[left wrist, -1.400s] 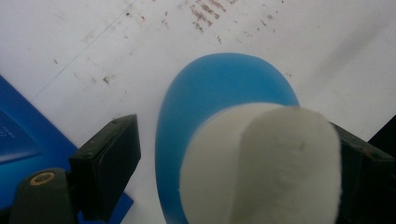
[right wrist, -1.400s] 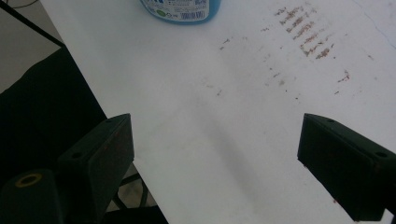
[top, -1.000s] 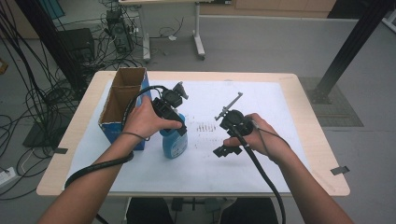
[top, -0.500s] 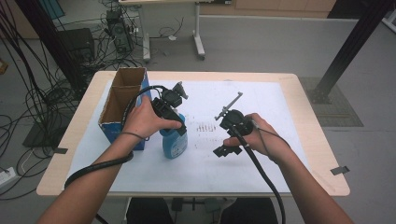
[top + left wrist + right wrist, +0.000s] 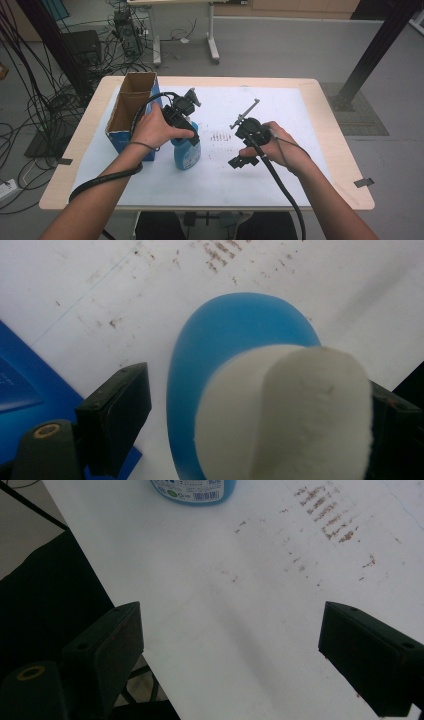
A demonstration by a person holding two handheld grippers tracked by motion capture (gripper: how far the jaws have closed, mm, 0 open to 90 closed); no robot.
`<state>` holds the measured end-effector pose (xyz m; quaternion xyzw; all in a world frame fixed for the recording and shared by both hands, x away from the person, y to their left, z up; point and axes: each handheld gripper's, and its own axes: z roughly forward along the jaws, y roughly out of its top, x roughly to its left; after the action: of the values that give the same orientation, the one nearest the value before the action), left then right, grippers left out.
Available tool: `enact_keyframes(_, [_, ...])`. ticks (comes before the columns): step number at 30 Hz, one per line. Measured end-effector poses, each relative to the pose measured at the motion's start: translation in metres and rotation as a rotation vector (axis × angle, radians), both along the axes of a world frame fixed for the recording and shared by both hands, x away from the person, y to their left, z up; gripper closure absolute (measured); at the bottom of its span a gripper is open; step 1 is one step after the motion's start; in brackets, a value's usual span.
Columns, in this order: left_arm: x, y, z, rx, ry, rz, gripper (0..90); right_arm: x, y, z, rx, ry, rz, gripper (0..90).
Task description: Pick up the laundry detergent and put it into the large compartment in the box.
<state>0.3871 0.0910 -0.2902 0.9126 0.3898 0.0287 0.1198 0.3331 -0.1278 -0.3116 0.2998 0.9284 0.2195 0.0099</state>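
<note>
A blue bottle (image 5: 188, 154) with a white cap (image 5: 295, 410) stands upright on the white sheet, just right of the box. My left gripper (image 5: 184, 134) points down over its top. In the left gripper view the left gripper (image 5: 262, 392) has the cap between its jaws: the right jaw is against the cap, and the left jaw stands apart from it, with bare sheet showing beside the blue body (image 5: 225, 330). My right gripper (image 5: 241, 161) hovers over the sheet to the bottle's right. The right gripper (image 5: 230, 645) is open and holds nothing, and the bottle's label (image 5: 192, 492) is at the top of its view.
An open blue cardboard box (image 5: 131, 114) stands at the table's left, close to my left hand. Brown smudges (image 5: 220, 136) mark the white sheet (image 5: 300, 115) between the grippers. The table's near edge and the dark floor (image 5: 45, 595) lie left of the right gripper's jaws.
</note>
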Motion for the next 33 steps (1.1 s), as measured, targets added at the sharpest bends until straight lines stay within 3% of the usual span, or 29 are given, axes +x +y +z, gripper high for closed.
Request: enact_keyframes(33, [-0.0003, -0.0005, 0.0042, -0.007, 0.017, 0.001, 29.6, -0.001, 0.0005, -0.0001, 0.002, 0.0, 0.002, 10.5])
